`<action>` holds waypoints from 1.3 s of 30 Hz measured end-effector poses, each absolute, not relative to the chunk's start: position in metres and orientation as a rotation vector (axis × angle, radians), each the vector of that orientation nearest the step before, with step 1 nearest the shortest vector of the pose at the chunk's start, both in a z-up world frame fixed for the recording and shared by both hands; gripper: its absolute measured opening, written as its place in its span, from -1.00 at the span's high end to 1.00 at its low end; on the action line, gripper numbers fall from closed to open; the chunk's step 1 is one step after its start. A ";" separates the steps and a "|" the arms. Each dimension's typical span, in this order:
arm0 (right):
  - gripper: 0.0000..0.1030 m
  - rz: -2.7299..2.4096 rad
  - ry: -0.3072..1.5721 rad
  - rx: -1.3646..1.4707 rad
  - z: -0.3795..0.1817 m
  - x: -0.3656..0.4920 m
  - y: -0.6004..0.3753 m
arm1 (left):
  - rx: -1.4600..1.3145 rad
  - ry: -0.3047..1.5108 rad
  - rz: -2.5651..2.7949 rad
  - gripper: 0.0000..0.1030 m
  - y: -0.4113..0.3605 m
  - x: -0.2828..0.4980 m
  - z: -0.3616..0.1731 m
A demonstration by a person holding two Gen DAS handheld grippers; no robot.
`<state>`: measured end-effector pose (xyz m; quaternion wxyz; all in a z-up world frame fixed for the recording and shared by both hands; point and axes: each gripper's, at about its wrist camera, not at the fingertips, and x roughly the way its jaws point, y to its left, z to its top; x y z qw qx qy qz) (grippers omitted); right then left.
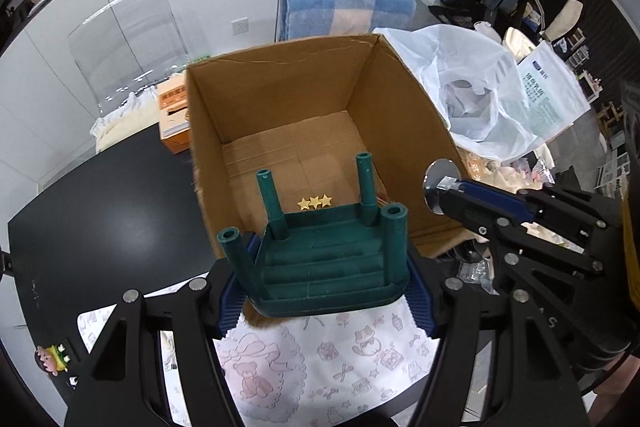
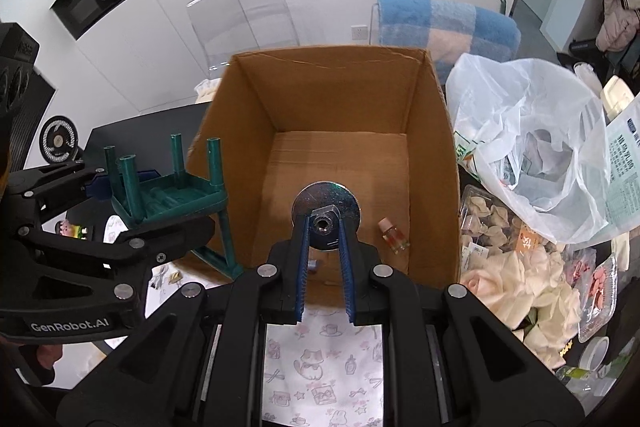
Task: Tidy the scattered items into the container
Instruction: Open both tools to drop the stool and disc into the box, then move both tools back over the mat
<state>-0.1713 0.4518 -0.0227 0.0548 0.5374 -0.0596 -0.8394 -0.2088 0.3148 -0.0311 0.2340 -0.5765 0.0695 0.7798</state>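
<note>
Two items in our grippers: left gripper [image 1: 326, 291] clamps green stool [image 1: 328, 251], upside down at cardboard box [image 2: 340, 95] near rim; right gripper [image 2: 324, 227] pinches metal disc [image 2: 326, 205] over box. Small bottle [image 2: 394, 235] already inside. Clutter remains on table [image 1: 108, 211].

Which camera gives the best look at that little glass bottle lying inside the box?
The right wrist view. It looks down into the cardboard box, and the small bottle lies in plain sight on the floor near the right wall. In the left wrist view the bottle does not show; the green stool covers much of the box's near floor.
</note>
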 end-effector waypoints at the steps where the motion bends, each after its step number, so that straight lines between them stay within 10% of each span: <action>1: 0.71 -2.547 -0.190 1.643 -0.028 -0.176 0.456 | -1.589 0.189 2.133 -0.27 0.318 -0.212 -0.034; 21: 0.66 -2.511 -0.269 1.740 -0.067 -0.202 0.475 | -1.672 0.168 2.078 -0.28 0.326 -0.241 -0.075; 24: 0.20 -2.536 -0.279 1.761 -0.067 -0.199 0.478 | -1.675 0.176 2.087 -0.34 0.323 -0.239 -0.075; 29: -0.59 -2.592 -0.340 1.773 -0.061 -0.189 0.490 | -1.656 0.159 2.133 -0.99 0.311 -0.239 -0.066; 39: -0.82 -2.646 -0.347 1.724 -0.037 -0.169 0.477 | -1.604 0.142 2.176 -0.99 0.292 -0.224 -0.040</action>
